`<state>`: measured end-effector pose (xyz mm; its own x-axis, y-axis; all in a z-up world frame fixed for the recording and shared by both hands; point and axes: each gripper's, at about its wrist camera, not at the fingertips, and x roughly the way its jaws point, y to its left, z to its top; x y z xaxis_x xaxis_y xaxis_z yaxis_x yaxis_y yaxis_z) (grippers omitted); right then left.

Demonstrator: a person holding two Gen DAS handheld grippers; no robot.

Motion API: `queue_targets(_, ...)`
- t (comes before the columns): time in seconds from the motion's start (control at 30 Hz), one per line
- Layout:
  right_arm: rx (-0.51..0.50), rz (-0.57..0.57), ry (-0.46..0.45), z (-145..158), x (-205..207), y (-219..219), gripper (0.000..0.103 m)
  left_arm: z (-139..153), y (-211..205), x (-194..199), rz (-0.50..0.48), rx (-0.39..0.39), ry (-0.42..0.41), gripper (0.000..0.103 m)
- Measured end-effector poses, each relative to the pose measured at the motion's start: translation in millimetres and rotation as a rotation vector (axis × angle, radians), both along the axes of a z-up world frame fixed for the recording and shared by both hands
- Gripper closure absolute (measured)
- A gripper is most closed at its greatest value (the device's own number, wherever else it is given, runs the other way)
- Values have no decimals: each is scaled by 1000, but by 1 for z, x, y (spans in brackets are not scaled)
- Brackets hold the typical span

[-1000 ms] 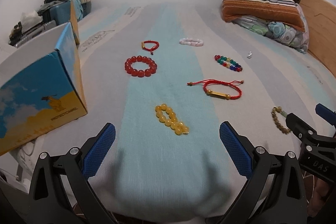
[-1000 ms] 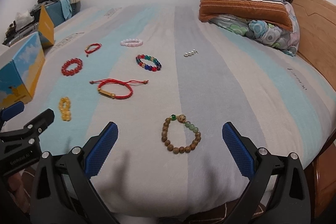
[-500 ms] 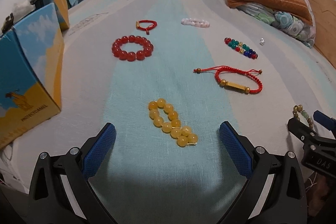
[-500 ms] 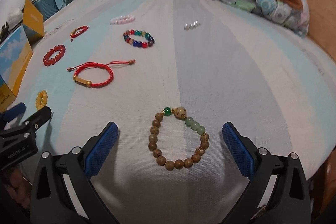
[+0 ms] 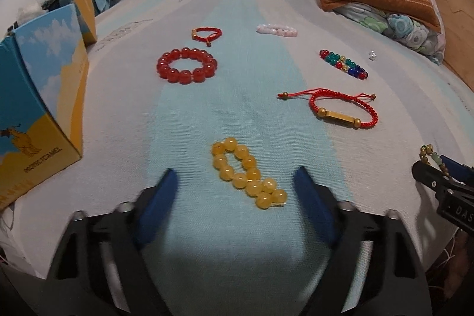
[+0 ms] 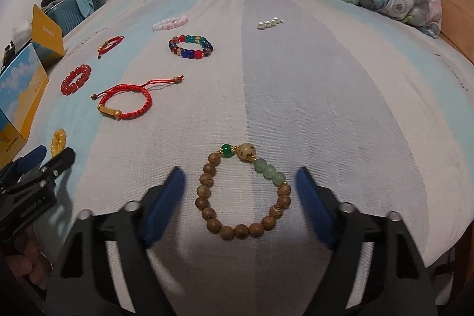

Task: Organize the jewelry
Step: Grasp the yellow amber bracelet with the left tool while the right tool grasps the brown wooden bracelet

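Left gripper (image 5: 235,185), left wrist view: jaws partly open and closing, nothing gripped. Yellow bead bracelet (image 5: 247,172) lies flattened on the striped bedsheet (image 5: 237,5), centre-bottom of frame, between the blue pads (image 5: 160,197) but touching neither. Its long axis runs diagonally from upper left to lower right, so the lower-right end sits nearer the right-hand pad. Further up the frame: red bead bracelet (image 5: 186,65), red cord bracelet with gold tube (image 5: 343,110), multicolour bead bracelet (image 5: 343,64). Open cardboard box (image 5: 38,114) at left edge, probably the destination. Right gripper's tip shows at the right edge.

Versus one second earlier: yellow bracelet was well ahead of the open pads, higher in frame; now it is framed between them, and the pads stand visibly narrower.

Right gripper (image 6: 240,191), right wrist view: jaws partly open and closing, empty. Wooden bead bracelet (image 6: 243,191) with green beads lies as an open ring, centre-bottom, squarely between the pads (image 6: 314,203), clear of both. Ring is roughly round, no strong axis; a straight close should pinch it across its width. Pearl piece (image 6: 268,22) upper centre.

Versus earlier: bracelet sat ahead of the wide pads; now it is bracketed, gap reduced.

Judgement: each hand is nearest its own bracelet; both grasps are imminent.
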<state>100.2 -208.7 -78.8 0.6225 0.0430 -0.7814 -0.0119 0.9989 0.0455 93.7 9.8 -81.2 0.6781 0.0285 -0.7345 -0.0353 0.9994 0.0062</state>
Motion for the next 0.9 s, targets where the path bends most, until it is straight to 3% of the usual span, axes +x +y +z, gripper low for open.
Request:
queue_targets(0.13, -9, 0, -7, 1, -1, 0, 53, 1, 3, -2, 13, 25, 6, 54)
queue_targets(0.37, -30, -5, -24, 2, -3, -2, 86, 3, 5, -6, 10, 51, 13, 94)
queue_targets(0.6, -9, -20, -50, 5, -6, -5, 89, 13, 15, -13, -23, -57, 17, 94)
queue_targets(0.9, 9, -38, -65, 11, -13, -11, 89, 21, 10, -21, -43, -69, 20, 94)
